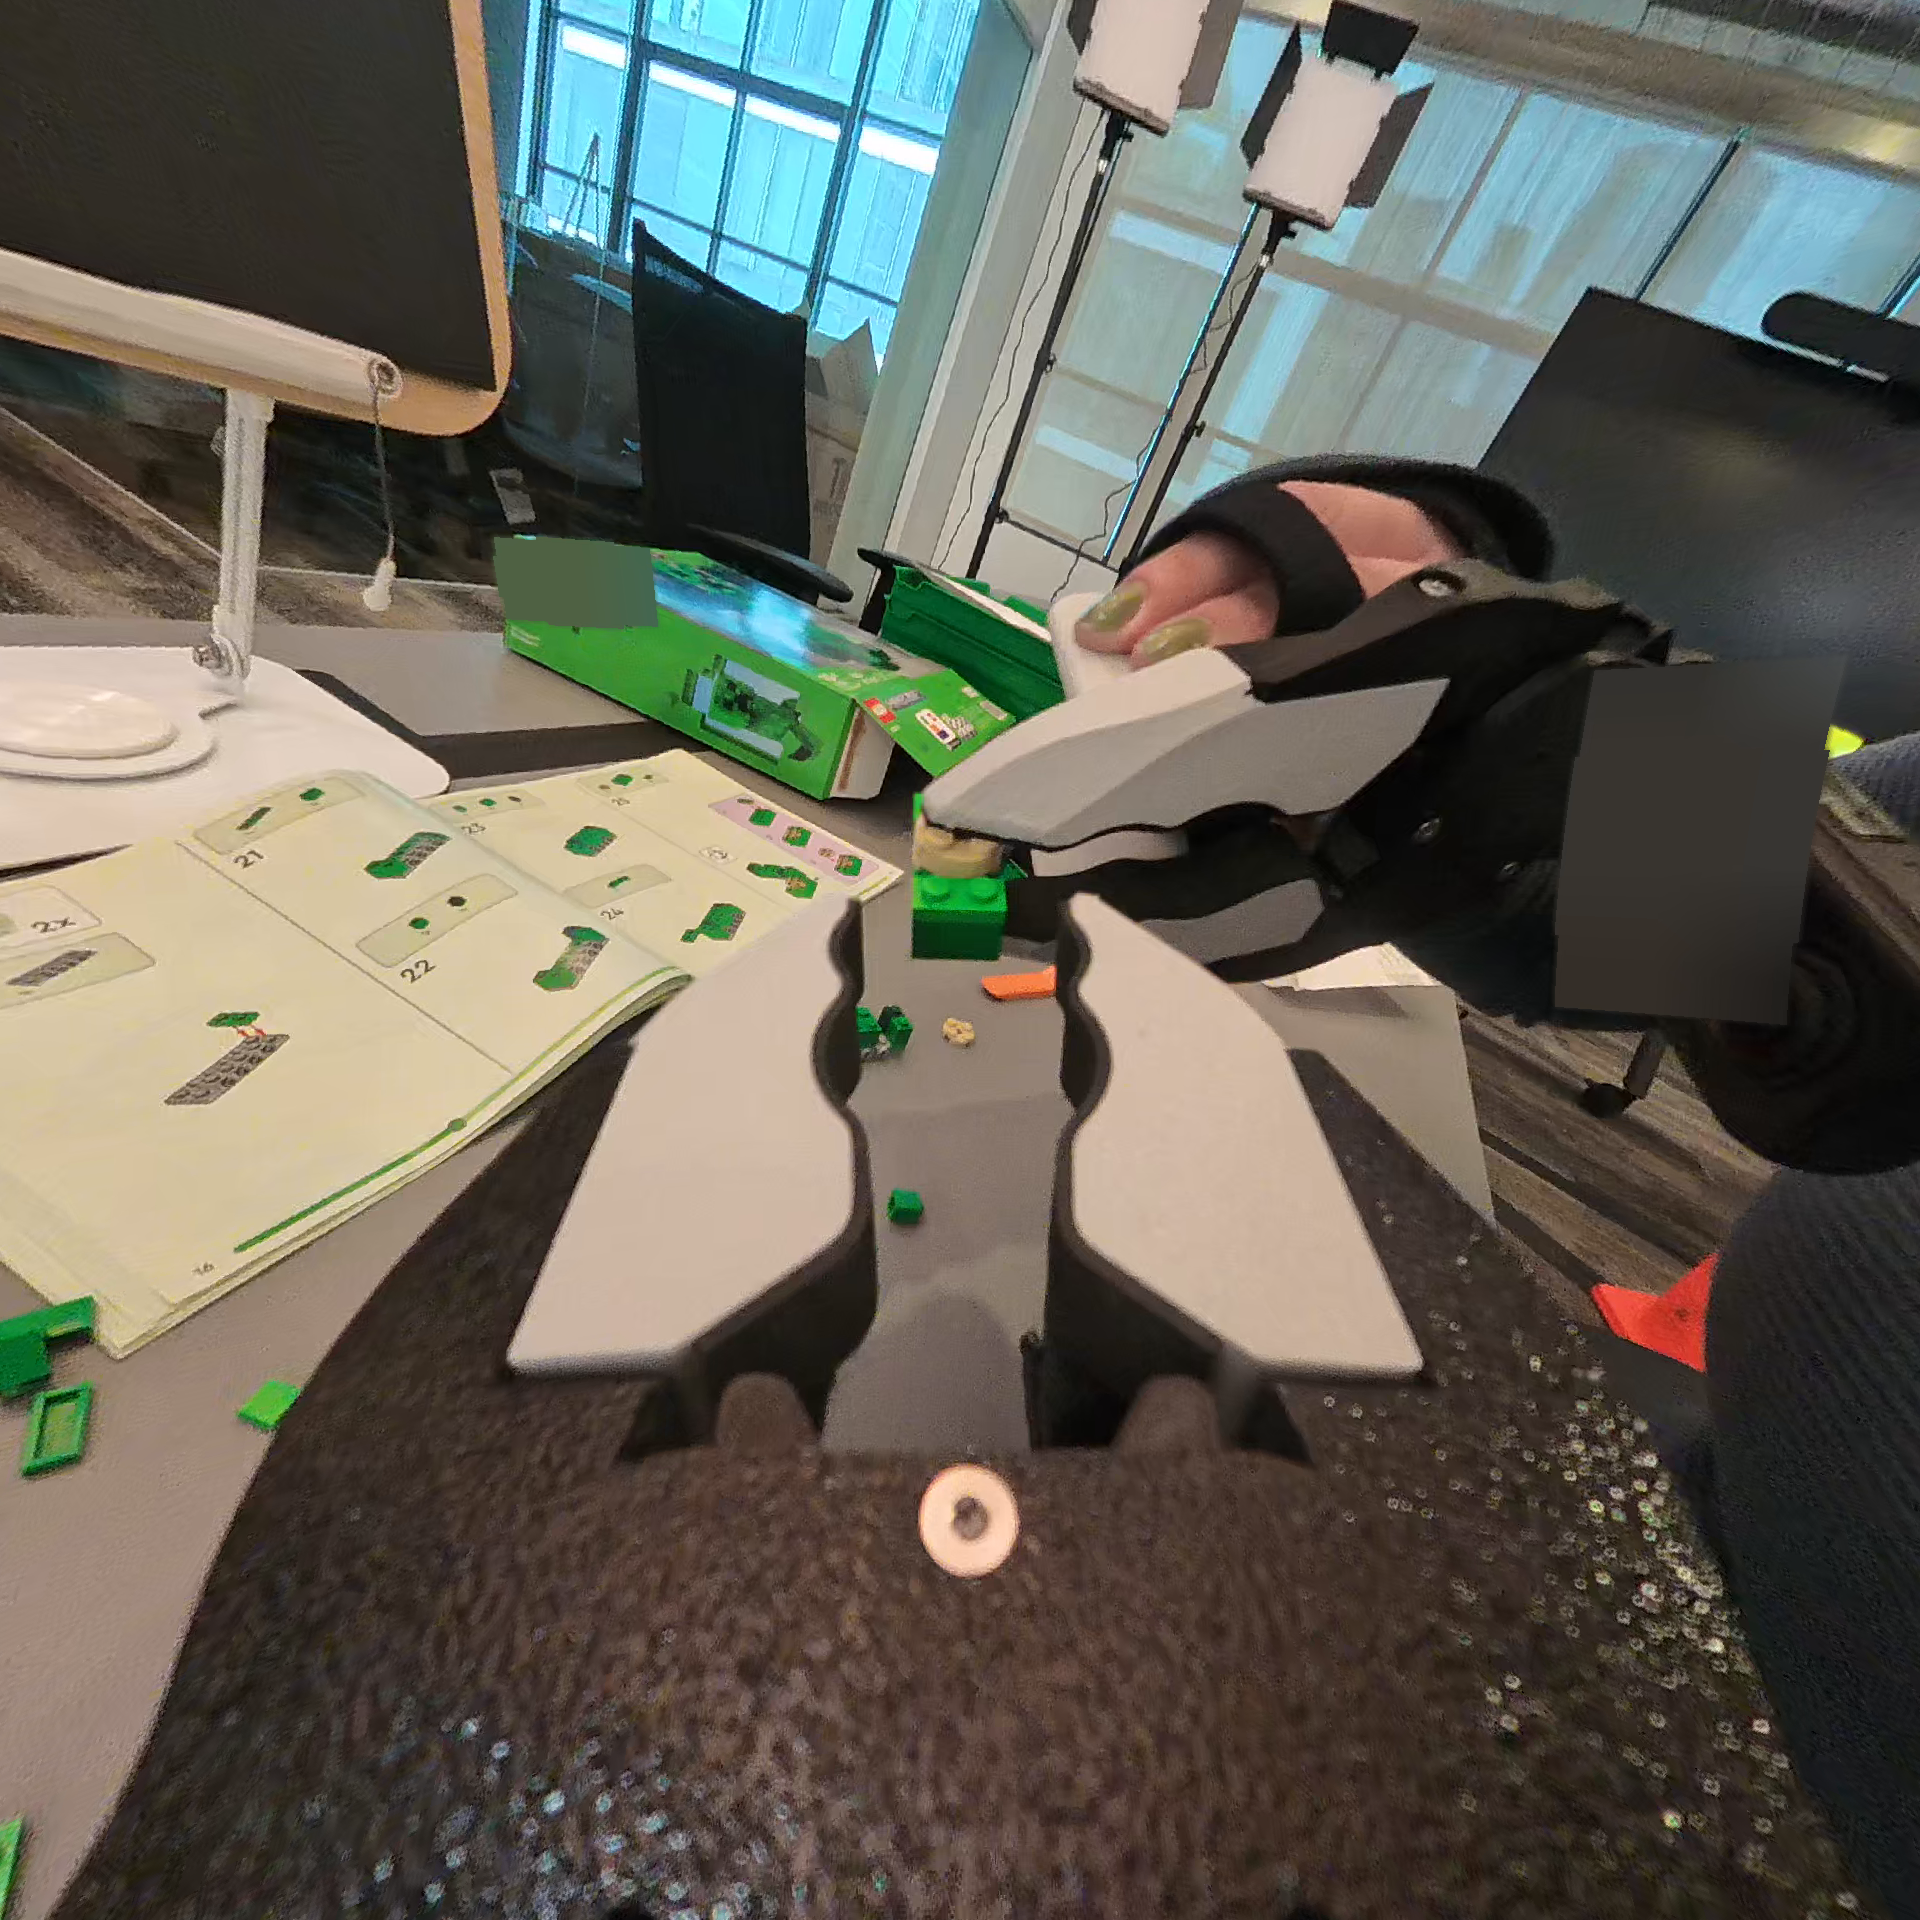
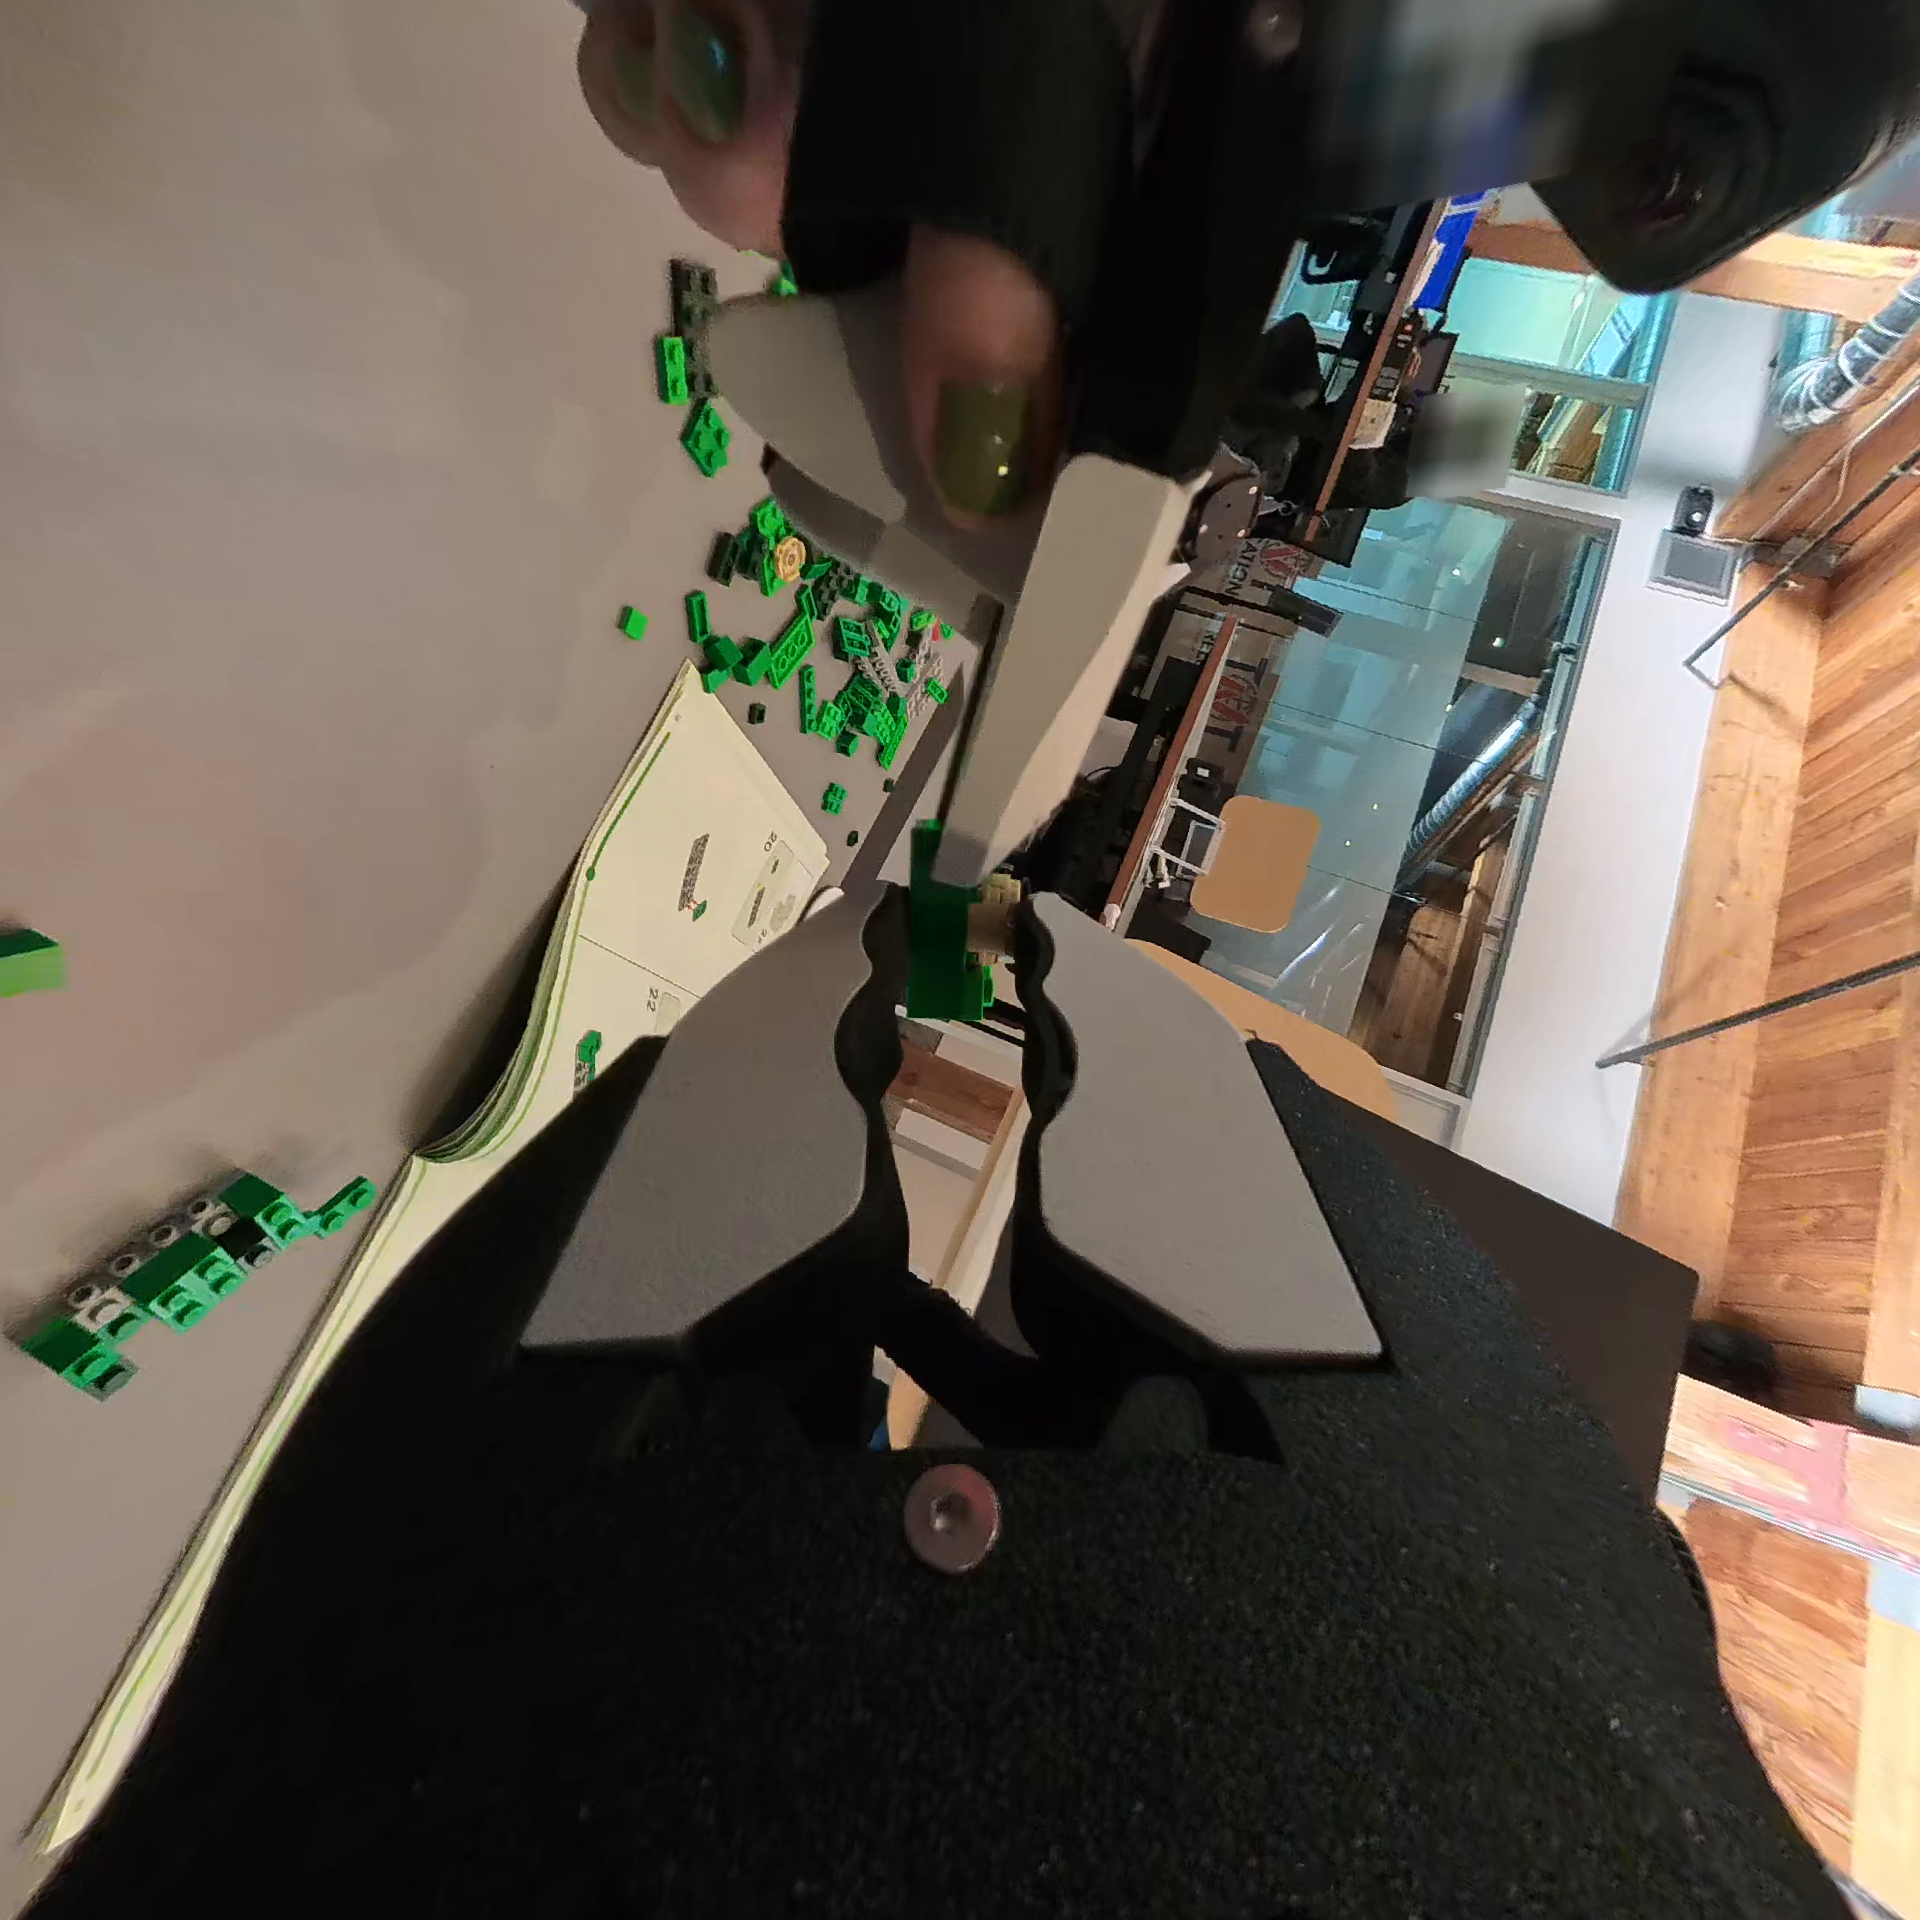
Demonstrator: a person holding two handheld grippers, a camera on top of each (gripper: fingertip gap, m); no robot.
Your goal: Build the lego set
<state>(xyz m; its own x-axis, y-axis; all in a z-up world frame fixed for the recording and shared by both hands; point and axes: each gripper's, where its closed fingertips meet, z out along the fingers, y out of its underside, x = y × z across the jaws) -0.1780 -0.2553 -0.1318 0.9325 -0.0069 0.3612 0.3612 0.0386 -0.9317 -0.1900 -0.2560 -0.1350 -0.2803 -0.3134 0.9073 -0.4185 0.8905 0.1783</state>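
My right gripper is shut on a small green brick with a tan round piece on it, held above the grey table. In the left wrist view it comes in from the right with the green brick and tan piece. My left gripper is open and empty, its tips on either side of the brick. One of its fingers touches the brick's top edge in the right wrist view.
An open instruction booklet lies left, a green box behind it. Loose green pieces lie scattered, and a green and grey part-build. An orange tool, a white stand base and small bits lie nearby. Both grippers' tips are close together, under 4 cm apart.
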